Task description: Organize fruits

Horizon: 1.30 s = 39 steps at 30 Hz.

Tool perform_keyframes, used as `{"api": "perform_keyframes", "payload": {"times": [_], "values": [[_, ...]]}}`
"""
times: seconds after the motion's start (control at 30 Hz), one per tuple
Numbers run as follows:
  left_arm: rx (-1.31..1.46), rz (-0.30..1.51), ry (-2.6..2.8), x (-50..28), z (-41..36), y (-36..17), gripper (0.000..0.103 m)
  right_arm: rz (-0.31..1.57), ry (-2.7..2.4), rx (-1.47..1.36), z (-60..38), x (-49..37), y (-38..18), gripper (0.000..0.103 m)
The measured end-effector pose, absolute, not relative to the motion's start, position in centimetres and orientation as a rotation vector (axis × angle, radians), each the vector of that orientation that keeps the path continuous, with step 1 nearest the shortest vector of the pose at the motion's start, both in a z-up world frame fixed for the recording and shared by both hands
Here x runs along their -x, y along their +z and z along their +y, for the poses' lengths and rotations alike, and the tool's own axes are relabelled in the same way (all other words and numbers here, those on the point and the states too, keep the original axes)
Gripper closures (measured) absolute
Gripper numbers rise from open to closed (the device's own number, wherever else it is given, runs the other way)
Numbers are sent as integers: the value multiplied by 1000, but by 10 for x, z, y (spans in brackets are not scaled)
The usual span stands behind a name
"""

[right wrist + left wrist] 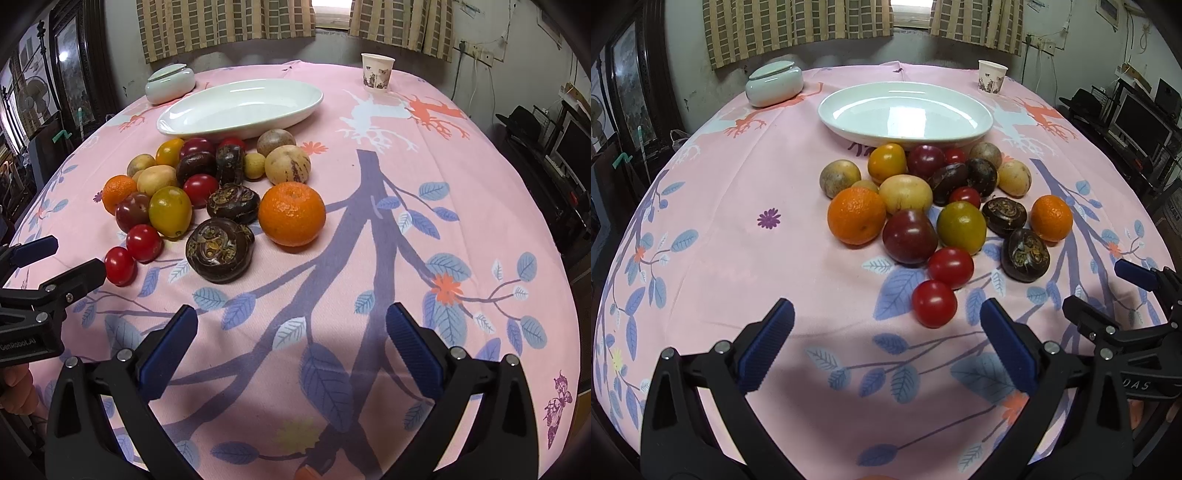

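Note:
A pile of fruit lies on the pink tablecloth in front of an empty white oval dish [905,110] [236,105]. It holds oranges [856,216] [291,213], red tomatoes [934,303] [119,266], dark plums [909,236], dark water chestnuts [1025,255] [219,250] and yellow fruits [905,194]. My left gripper [886,325] is open and empty, just short of the nearest tomato. My right gripper [291,325] is open and empty, below the pile's right side. Each gripper shows at the edge of the other's view: right [1104,291], left [66,258].
A pale lidded jar [774,84] [170,83] stands at the back left and a paper cup [991,77] [376,72] at the back right. The round table's edge curves close on both sides. Curtains and a wall lie behind.

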<state>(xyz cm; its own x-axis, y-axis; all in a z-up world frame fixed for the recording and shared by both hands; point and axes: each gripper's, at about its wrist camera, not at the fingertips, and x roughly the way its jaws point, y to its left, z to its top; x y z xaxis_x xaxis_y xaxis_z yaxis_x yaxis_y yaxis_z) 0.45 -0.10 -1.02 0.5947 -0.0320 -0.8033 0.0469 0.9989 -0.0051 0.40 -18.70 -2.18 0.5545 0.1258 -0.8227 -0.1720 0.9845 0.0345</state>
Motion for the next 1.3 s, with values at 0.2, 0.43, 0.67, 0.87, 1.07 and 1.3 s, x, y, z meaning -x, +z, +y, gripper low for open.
{"api": "perform_keyframes", "payload": {"times": [0.2,0.43,0.67,0.87,1.07,1.3], "values": [[-19,932,-48,-4,-1,-10,2,972,176,43,-189,-5,-23,1],[-19,931,-50,-4,-1,-10,2,973,176,43,-188,-4,-23,1],[-19,930,-54,-4,-1,-10,2,972,177,41,-188,-4,-23,1],[-22,934,-55,-4,-3,-9,2,974,178,42,-188,-4,-23,1],[-23,935,-54,-4,-3,-10,2,974,180,39,-189,-4,-23,1],[-41,933,-70,-4,-5,-15,2,974,181,32,-190,-4,-24,1]]}}
